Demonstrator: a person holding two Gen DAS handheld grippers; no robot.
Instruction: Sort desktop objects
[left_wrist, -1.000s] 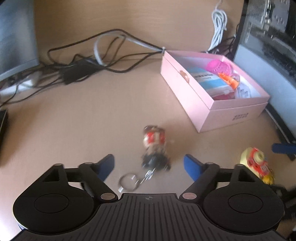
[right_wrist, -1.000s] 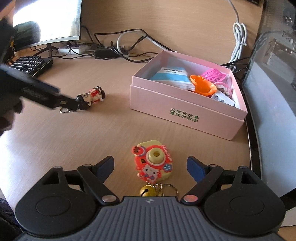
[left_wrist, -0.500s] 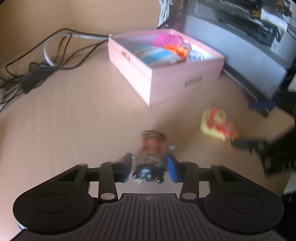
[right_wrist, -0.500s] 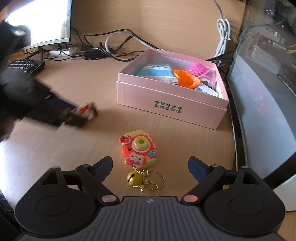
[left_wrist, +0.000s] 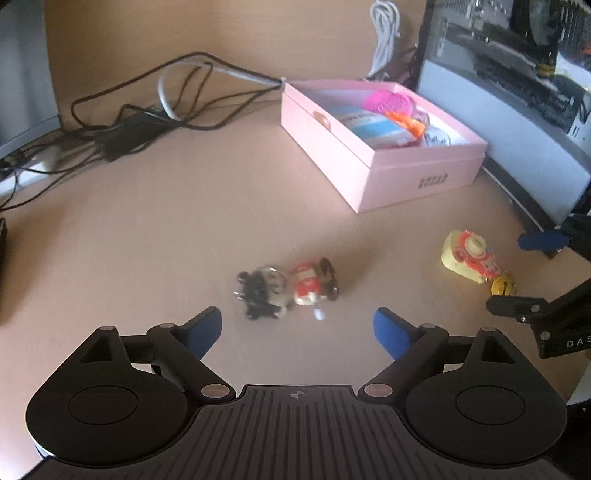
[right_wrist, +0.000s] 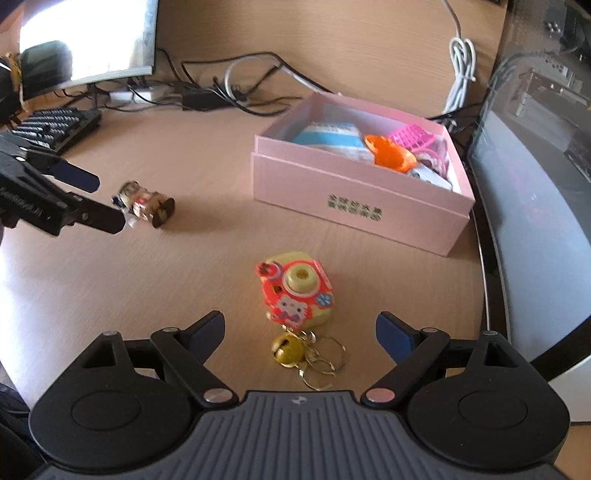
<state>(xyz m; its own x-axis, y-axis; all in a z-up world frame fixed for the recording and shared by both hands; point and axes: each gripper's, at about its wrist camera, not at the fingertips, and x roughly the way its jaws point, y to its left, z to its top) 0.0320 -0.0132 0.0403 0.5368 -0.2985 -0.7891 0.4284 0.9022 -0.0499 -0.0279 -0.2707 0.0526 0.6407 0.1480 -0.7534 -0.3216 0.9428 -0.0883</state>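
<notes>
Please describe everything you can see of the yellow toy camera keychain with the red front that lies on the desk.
The small yellow toy camera keychain with a red front looks like plastic. Its red face points up and carries a round pale yellow lens, a white cat figure and small flower shapes. A gold bell and several gold metal rings hang from its near end. It lies flat on the wooden desk, near the pink box but apart from it, just ahead of the open right gripper. Nothing but the desk touches it.
</notes>
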